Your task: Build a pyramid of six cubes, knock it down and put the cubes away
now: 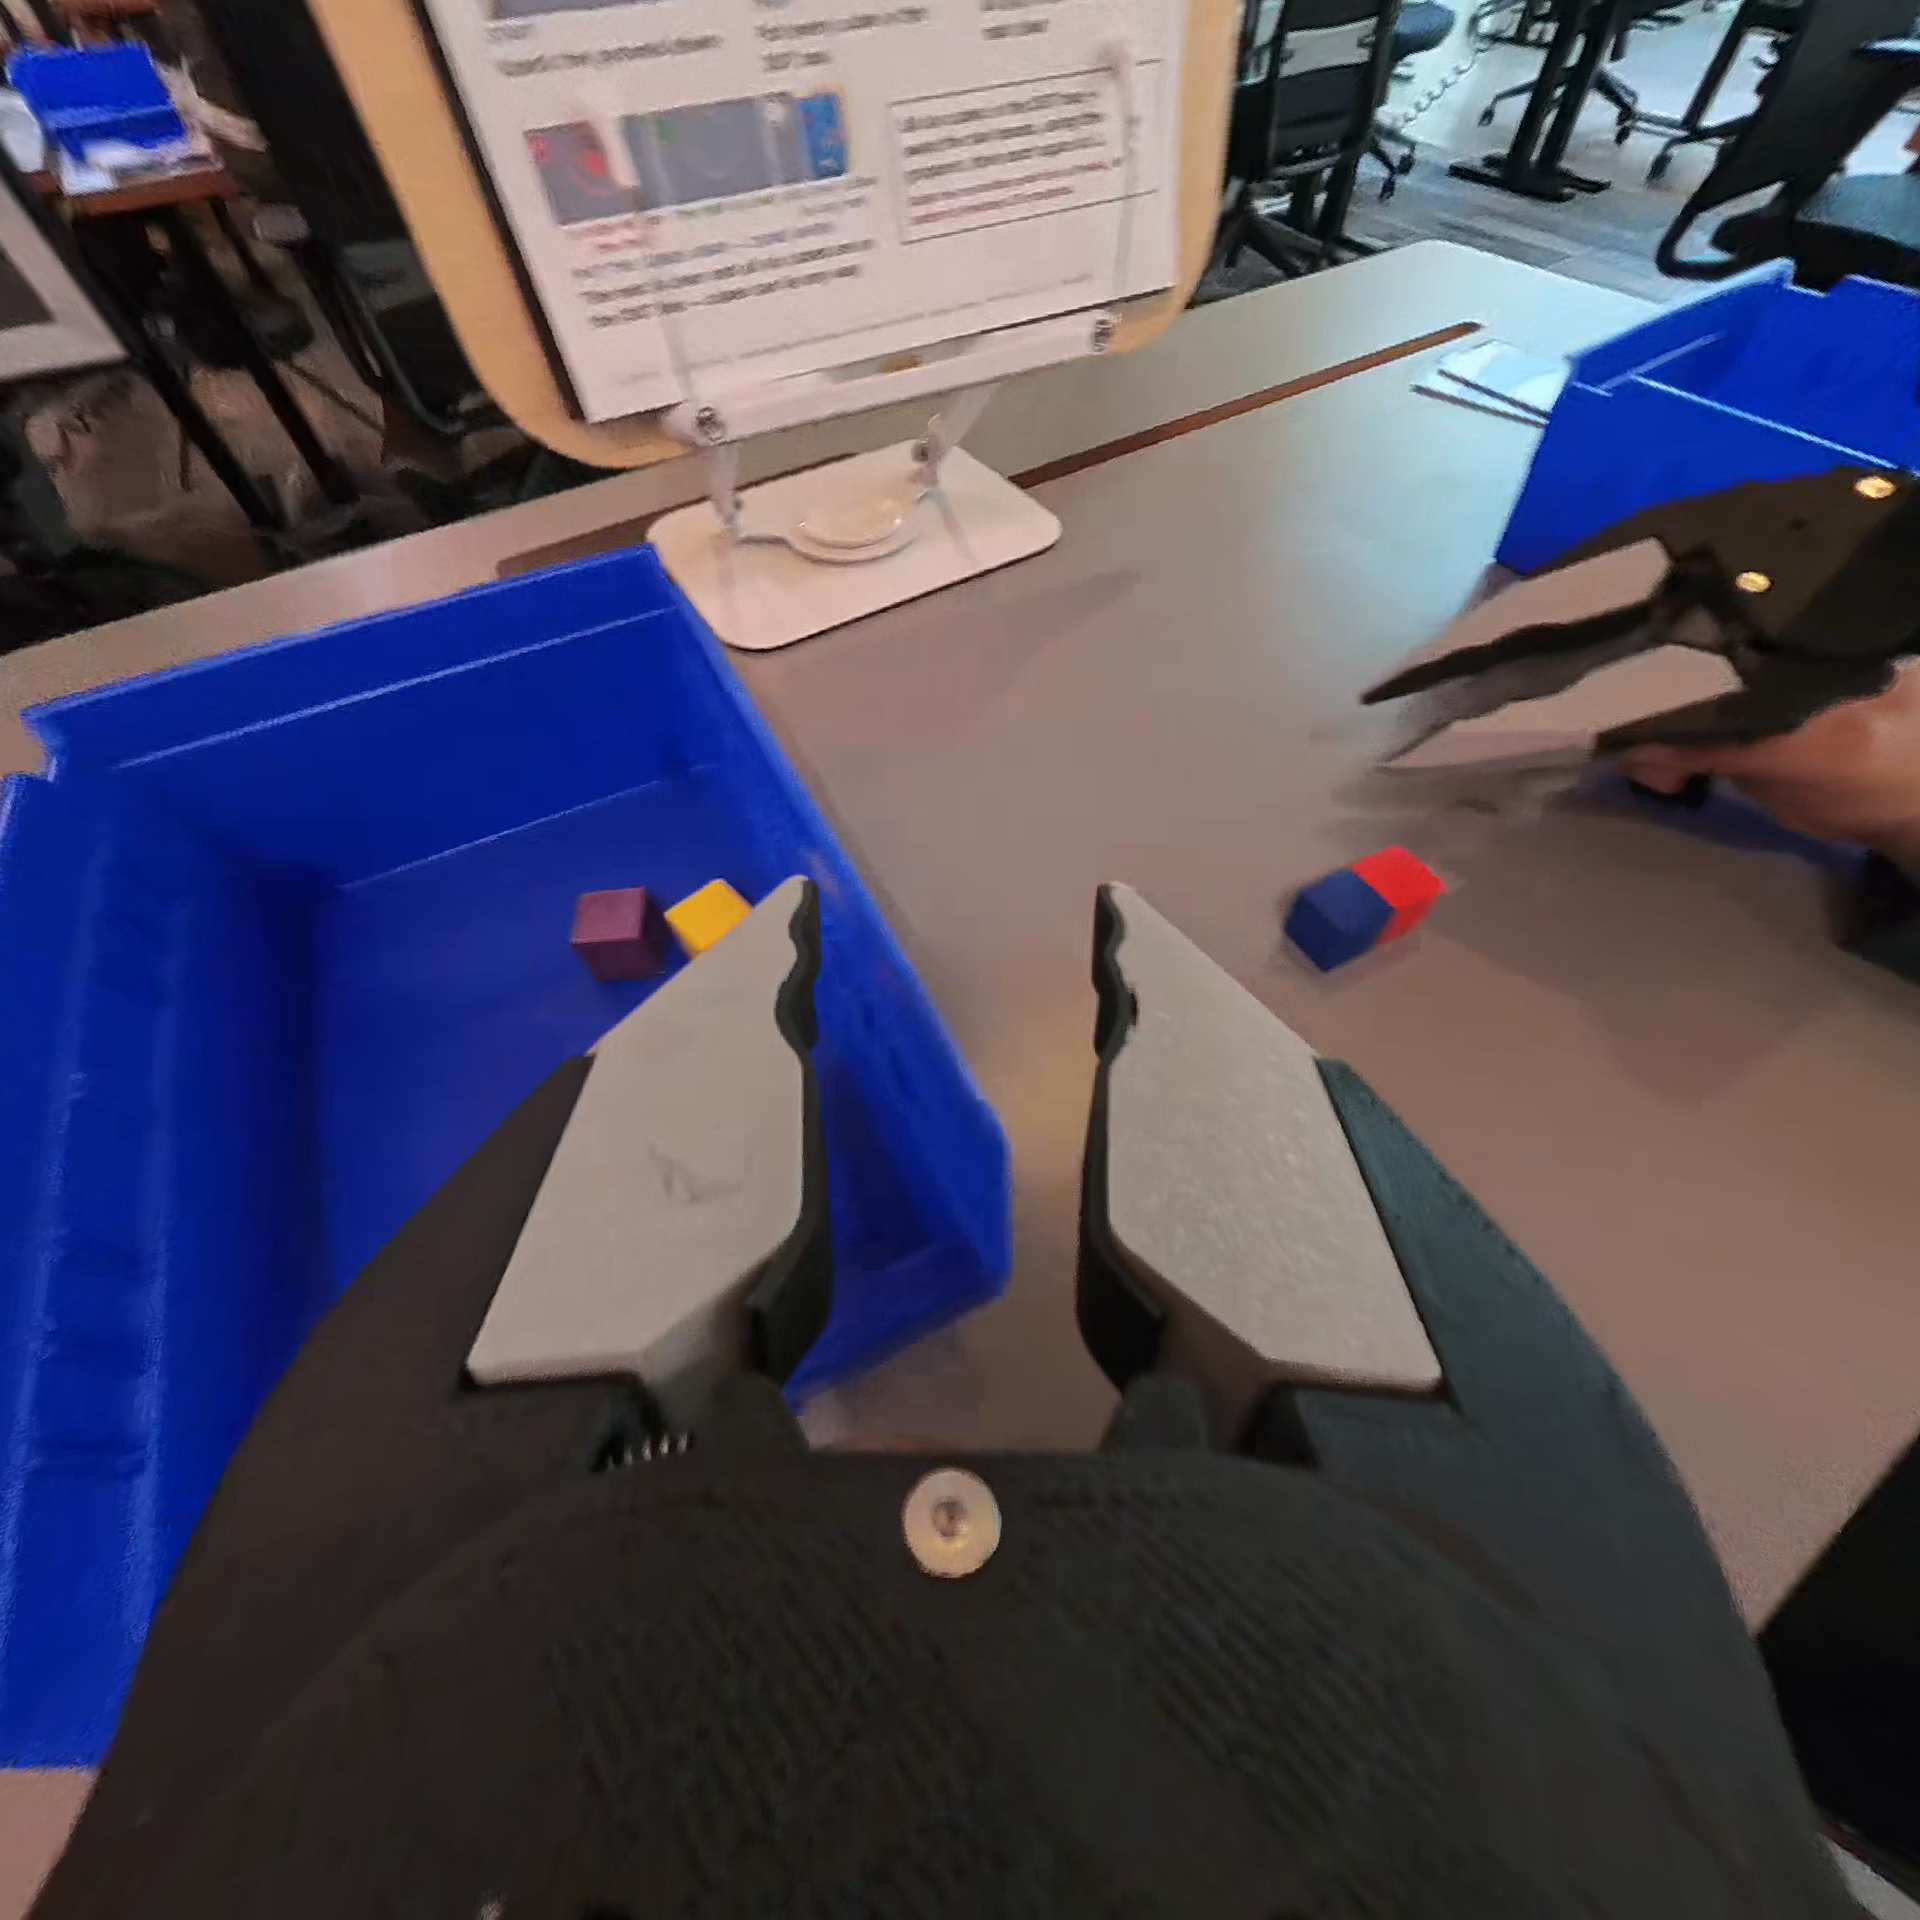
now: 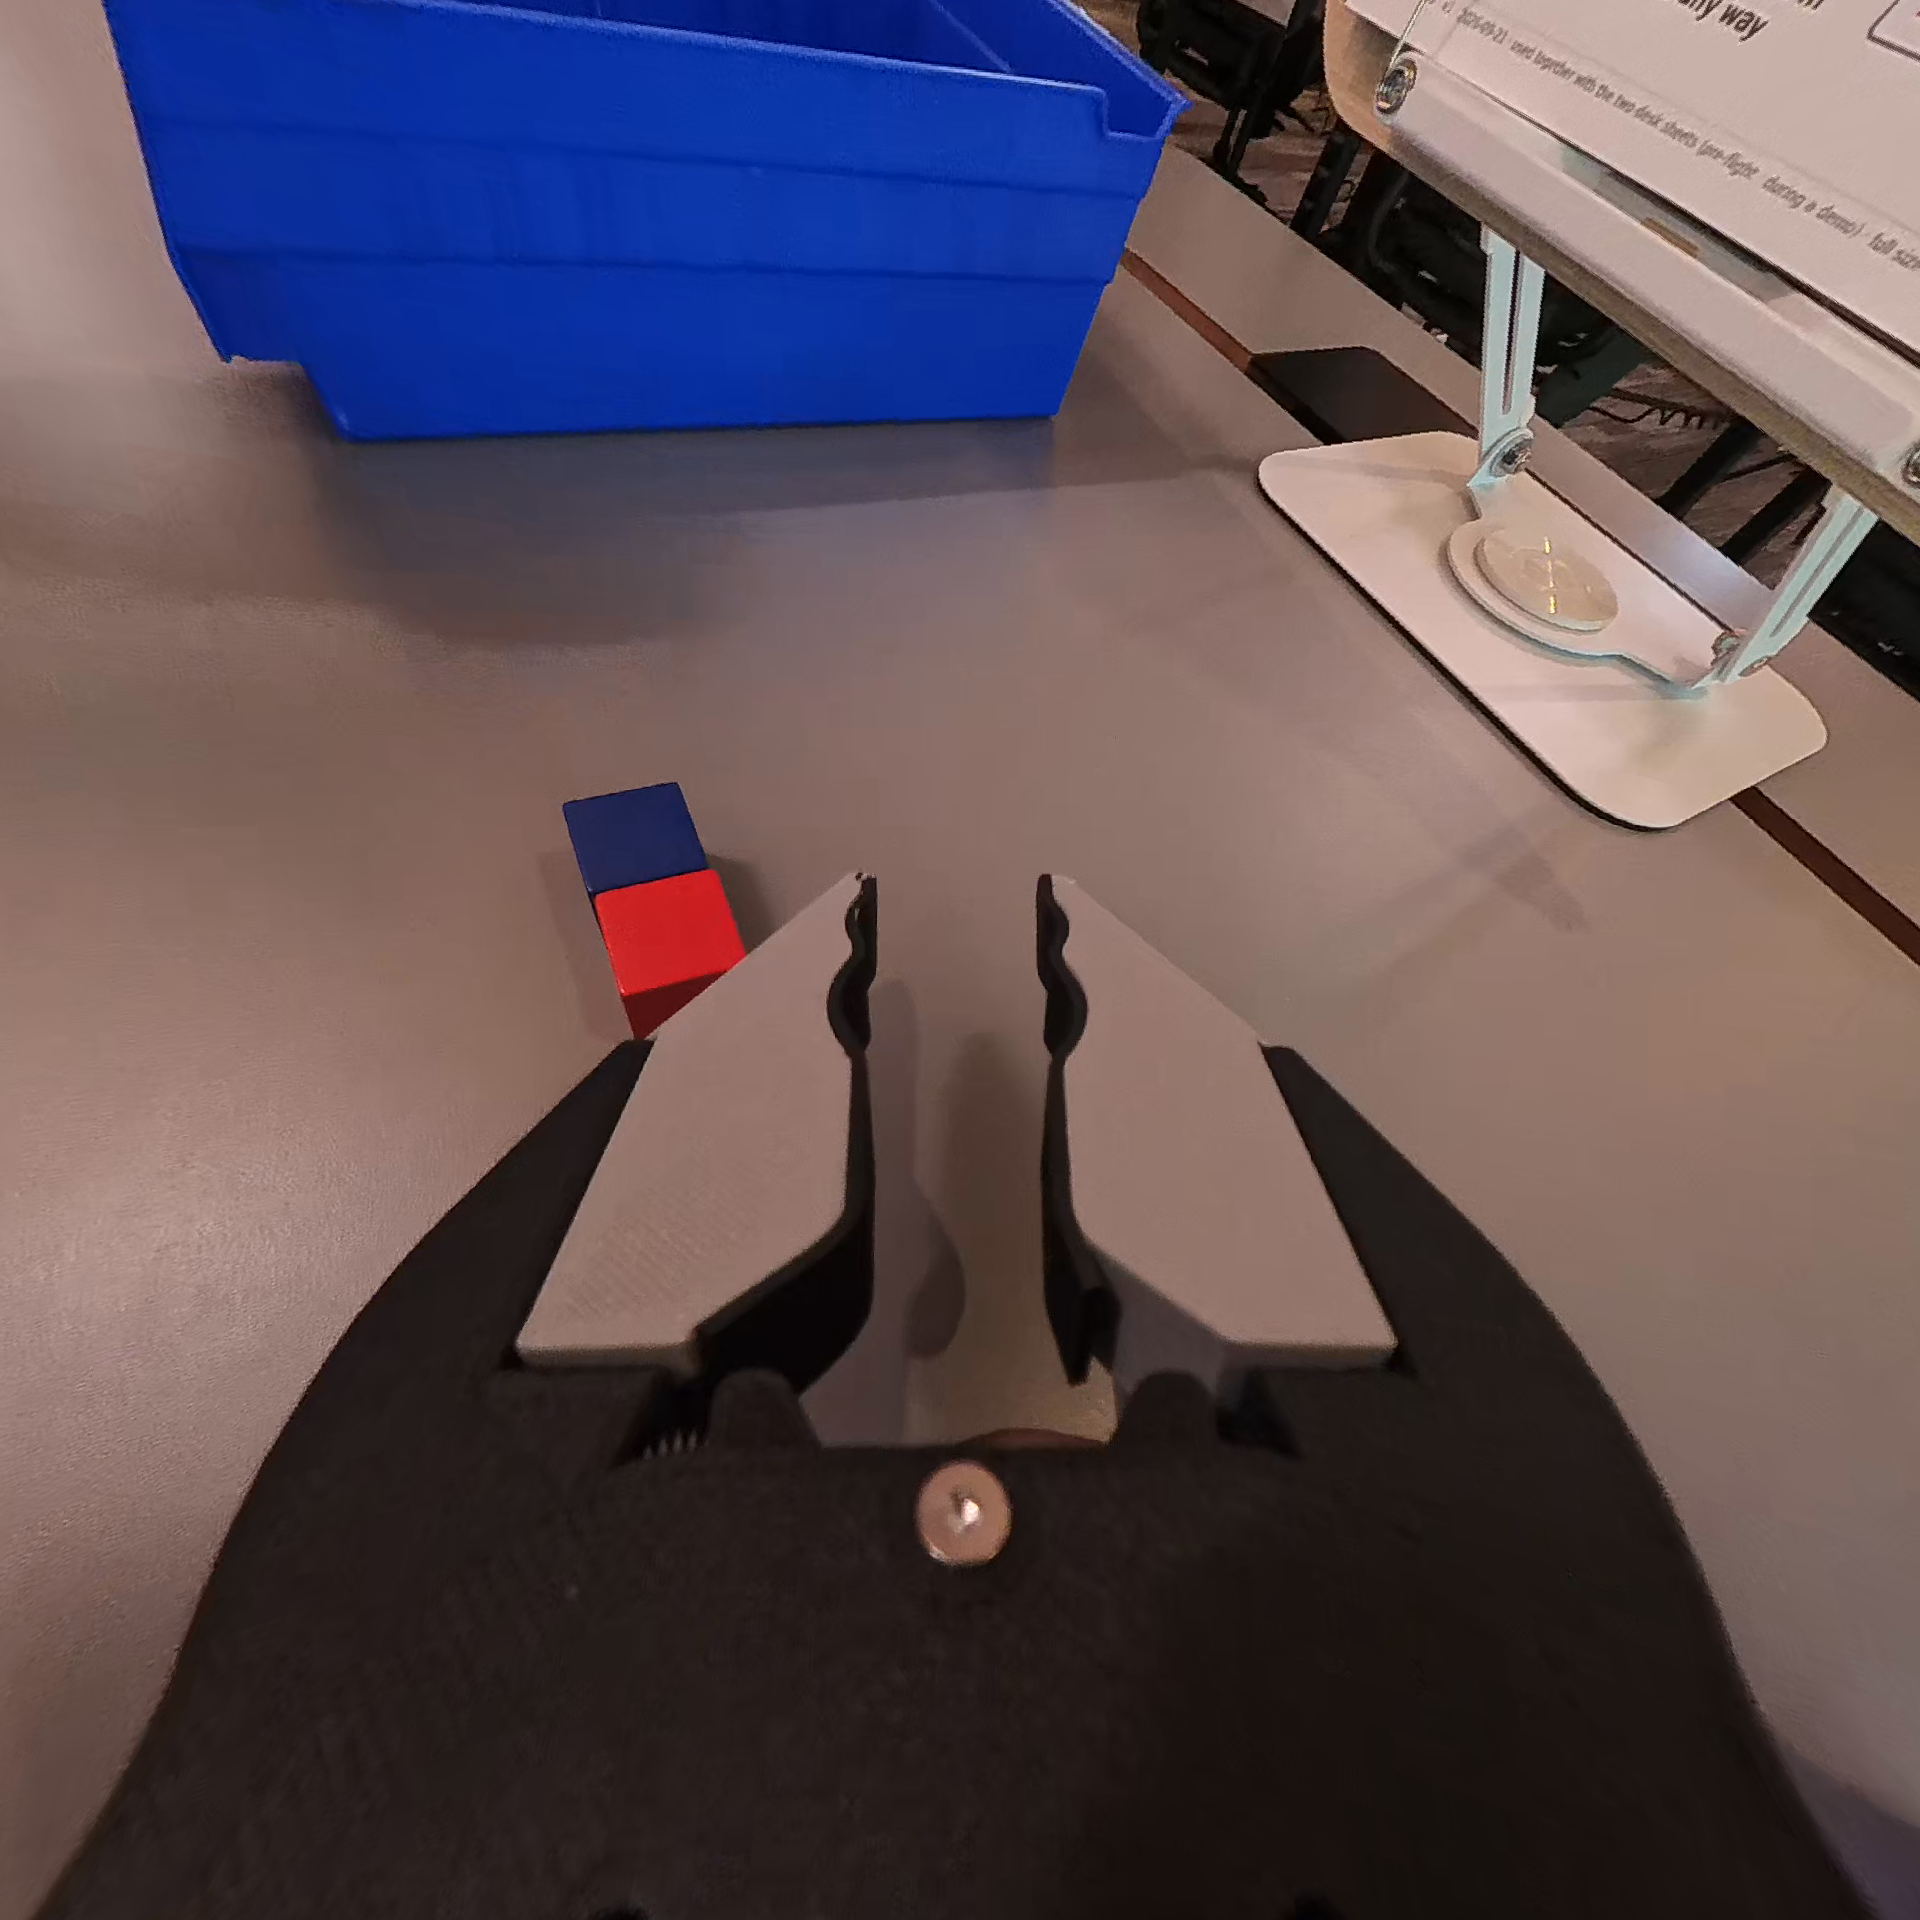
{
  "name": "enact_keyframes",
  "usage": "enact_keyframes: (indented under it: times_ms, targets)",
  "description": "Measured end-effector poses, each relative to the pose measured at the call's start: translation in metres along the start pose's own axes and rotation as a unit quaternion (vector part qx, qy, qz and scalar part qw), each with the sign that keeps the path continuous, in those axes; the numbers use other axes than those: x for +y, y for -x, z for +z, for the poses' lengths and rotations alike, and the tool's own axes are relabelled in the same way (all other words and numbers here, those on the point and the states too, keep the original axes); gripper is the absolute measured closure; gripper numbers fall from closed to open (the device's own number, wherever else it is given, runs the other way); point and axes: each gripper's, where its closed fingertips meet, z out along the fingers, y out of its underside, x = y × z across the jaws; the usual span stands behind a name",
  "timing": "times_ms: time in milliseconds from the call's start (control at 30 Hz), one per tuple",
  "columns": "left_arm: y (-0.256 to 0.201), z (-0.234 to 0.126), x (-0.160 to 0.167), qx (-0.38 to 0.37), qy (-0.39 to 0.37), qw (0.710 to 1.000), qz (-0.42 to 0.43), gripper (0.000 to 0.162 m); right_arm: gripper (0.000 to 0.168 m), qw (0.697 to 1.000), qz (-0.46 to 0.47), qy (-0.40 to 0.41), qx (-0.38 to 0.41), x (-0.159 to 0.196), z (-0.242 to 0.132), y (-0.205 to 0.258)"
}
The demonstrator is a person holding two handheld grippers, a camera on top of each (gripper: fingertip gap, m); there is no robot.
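Cubes, left wrist view: blue cube [image 1: 1335,916] and red cube [image 1: 1397,888] touching face to face on the grey table [image 1: 1195,779], the pair's long axis running from lower left to upper right, red at the far end. Purple cube [image 1: 618,932] and yellow cube [image 1: 709,914] side by side on the floor of the near blue bin [image 1: 894,1049], close to its right wall. Left gripper [image 1: 954,904] spread wide, nothing between the fingers, tips above the bin's right wall and the bare table beside it. Right gripper [image 1: 1397,717] farther off, blurred, held in a hand [image 1: 1808,779], hovering beyond the blue and red pair; jaw gap not clear from here. Second blue bin [image 1: 1704,436] at the far right edge. White stand base [image 1: 997,561] of the board between the two bins. Open table between near bin and the pair.

Right wrist view: blue cube [image 2: 632,836] and red cube [image 2: 665,930] in line away from the camera, blue farther, red partly hidden behind the left finger. Right gripper [image 2: 956,899] parted moderately, holding nothing, only bare table in the gap, the pair just left of it. Blue bin [image 2: 665,239] ahead at the far side, well apart from the cubes. White stand base [image 2: 1538,623] to the right, near the table edge. Wide clear grey surface between cubes and bin.
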Motion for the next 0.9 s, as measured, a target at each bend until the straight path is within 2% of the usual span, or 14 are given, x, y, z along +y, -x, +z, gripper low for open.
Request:
enact_keyframes:
  times_ms: [67,167,200,267,400,567,733,900]
  targets:
    - [0.022,0.009,0.007,0.011,0.039,0.999,-0.031,0.11,0.14,1.0,-0.004,0.002,0.0,0.0,0.001,0.001]
    - [0.037,0.032,0.039,0.051,0.143,0.988,-0.032,0.106,0.14,1.0,-0.006,0.005,-0.003,0.001,0.002,0.003]
    - [0.041,0.04,0.043,0.059,0.151,0.986,-0.032,0.092,0.14,1.0,-0.004,0.004,-0.006,0.001,0.002,0.004]
    - [0.043,0.049,0.045,0.089,0.162,0.982,-0.05,0.087,0.14,1.0,-0.001,0.0,-0.008,-0.001,0.002,0.004]
    - [0.058,0.061,0.035,0.089,0.151,0.982,-0.075,0.088,0.141,1.0,0.008,-0.01,-0.005,-0.003,-0.001,0.0]
    - [0.083,0.065,0.032,0.051,0.149,0.984,-0.082,0.102,0.141,1.0,0.006,-0.008,-0.006,-0.003,0.0,-0.001]
    - [0.087,0.067,0.089,0.031,0.293,0.956,0.0,0.095,0.141,1.0,0.007,-0.012,-0.012,-0.005,0.0,0.001]
    - [0.091,0.069,0.133,0.016,0.384,0.923,0.029,0.096,0.142,1.0,0.011,-0.02,-0.01,-0.008,-0.003,0.0]
